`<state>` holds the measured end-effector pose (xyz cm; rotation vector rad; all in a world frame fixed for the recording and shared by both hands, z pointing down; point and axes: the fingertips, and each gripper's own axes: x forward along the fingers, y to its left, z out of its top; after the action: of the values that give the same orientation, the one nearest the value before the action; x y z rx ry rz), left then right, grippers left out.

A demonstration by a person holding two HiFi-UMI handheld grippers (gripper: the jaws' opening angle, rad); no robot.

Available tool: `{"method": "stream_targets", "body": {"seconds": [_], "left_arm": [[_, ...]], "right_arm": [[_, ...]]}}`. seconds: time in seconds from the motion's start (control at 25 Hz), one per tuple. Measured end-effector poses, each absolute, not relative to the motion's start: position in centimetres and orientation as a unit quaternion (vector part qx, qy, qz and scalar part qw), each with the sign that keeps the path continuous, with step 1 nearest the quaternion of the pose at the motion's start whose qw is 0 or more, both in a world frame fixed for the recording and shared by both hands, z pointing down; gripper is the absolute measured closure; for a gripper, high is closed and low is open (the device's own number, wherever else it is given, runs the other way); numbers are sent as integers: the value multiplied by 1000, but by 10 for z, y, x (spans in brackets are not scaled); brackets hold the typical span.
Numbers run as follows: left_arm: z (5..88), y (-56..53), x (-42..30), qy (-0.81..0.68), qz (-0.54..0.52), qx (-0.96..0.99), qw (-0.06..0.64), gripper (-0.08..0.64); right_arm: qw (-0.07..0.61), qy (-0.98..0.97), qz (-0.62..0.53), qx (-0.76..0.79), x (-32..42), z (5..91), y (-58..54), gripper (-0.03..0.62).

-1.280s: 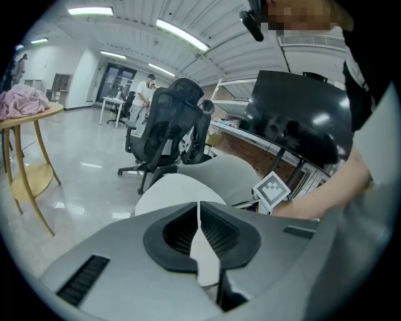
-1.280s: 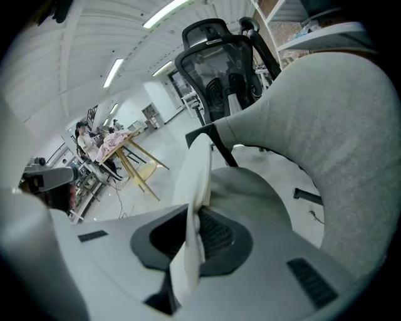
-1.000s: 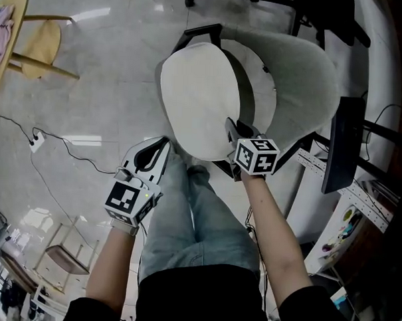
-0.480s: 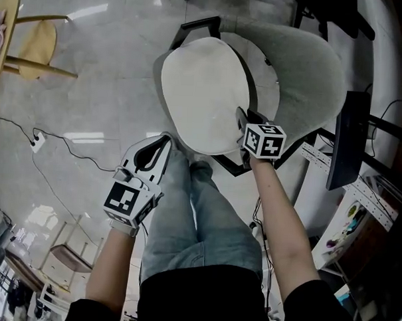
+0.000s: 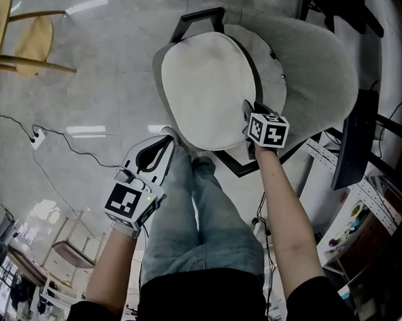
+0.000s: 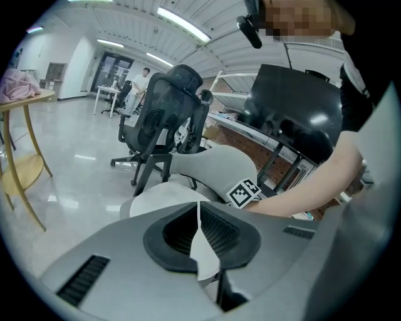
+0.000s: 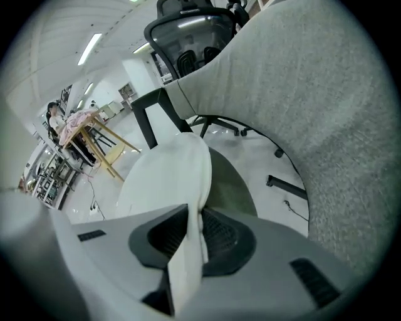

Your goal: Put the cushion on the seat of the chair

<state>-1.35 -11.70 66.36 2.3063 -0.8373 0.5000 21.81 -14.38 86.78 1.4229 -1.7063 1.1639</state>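
A glossy, pale tiled floor [image 5: 104, 86] carries everything. The grey chair [image 5: 325, 69] stands on it just ahead of the left tongs [image 5: 167, 138] and the right tongs [image 5: 247, 110]. Far out past the left tongs stands a yellow wooden stand [image 5: 33, 36]. Nearer them lie a white power strip [image 5: 34, 141] and its black cable [image 5: 77, 151].

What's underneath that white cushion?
The chair's grey seat. Only a strip of it shows past the right edge of the cushion, with a dark shadow between them. The cushion covers the rest of the seat, so I can't tell whether anything else lies there.
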Motion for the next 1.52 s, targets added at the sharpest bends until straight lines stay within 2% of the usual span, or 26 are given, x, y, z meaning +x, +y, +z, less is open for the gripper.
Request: {"method": "stream_targets", "body": {"seconds": [0.52,0.72,0.88,1.28,1.52], "left_arm": [[683,-111,-16,-315,200,868,327,548],[685,-108,-16,-314,201,867,332,548],[687,-103,-18,-318,196,865,334,548],[677,-94,-28,-326,192,867,323,548],[662,-92,-30,-333,182,871,310,548]], "right_arm": [[350,-627,442,538,235,917,-150,501],[355,-615,446,545,241,926,-148,466],[356,-599,453,556,250,931,-146,409],[362,-591,433,576,260,911,-149,370],[348,-606,417,582,259,883,-158,370]]}}
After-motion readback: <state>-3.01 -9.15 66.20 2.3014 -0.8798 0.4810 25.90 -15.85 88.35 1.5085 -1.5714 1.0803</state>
